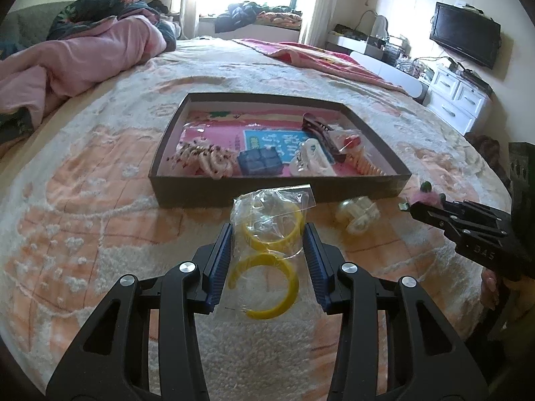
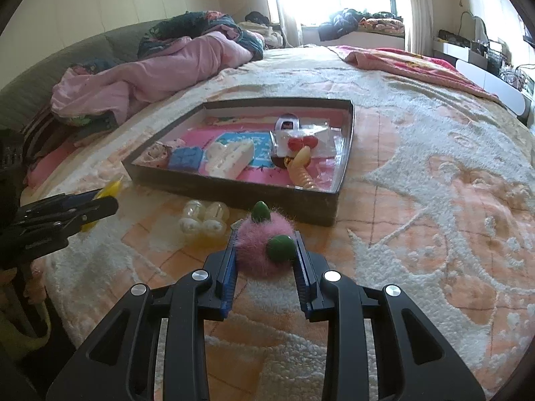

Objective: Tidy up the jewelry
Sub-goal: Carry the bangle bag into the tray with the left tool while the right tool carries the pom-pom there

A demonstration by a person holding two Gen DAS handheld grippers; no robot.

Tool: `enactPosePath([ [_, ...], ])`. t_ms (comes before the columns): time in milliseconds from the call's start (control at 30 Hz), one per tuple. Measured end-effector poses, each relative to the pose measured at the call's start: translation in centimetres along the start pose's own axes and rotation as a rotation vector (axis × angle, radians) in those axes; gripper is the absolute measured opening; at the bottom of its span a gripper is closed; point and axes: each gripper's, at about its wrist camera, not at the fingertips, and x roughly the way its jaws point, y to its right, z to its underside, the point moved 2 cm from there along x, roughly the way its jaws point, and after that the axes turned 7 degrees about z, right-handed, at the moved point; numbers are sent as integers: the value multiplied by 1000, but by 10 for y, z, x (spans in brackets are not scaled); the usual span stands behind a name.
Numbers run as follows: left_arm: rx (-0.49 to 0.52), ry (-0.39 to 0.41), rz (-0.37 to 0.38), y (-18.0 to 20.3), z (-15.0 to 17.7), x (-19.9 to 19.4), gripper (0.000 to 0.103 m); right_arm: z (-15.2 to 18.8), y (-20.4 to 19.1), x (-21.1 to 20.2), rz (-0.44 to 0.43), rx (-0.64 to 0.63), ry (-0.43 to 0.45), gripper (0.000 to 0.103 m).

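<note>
A dark shallow box (image 1: 277, 188) (image 2: 234, 197) lies on the bed and holds several hair clips and accessories. In the left wrist view my left gripper (image 1: 267, 235) has its pads on both sides of a clear bag of yellow hoop earrings (image 1: 267, 250) that lies on the blanket. In the right wrist view my right gripper (image 2: 265, 249) has its pads against a pink fluffy hair clip with green beads (image 2: 264, 247). The right gripper also shows in the left wrist view (image 1: 418, 209), and the left gripper in the right wrist view (image 2: 100, 205). A pale translucent clip (image 1: 357, 214) (image 2: 204, 222) lies between them.
The bed is covered by a peach and white blanket (image 2: 434, 200). A pink quilt (image 1: 67, 56) is heaped at the far left. A red-pink cover (image 1: 317, 56) lies at the far right. A white dresser (image 1: 458, 97) and TV (image 1: 464, 38) stand beyond the bed's right edge.
</note>
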Motion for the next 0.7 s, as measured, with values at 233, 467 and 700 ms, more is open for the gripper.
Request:
enactPosePath([
  [233, 25, 12, 7, 10, -13, 5, 34, -10, 0, -6, -1, 3, 33, 29],
  [467, 37, 16, 8, 14, -26, 15, 34, -22, 4, -5, 3, 4, 57, 29],
  [700, 44, 23, 12, 15, -38, 24, 34, -34, 8, -2, 15, 4, 76, 29],
])
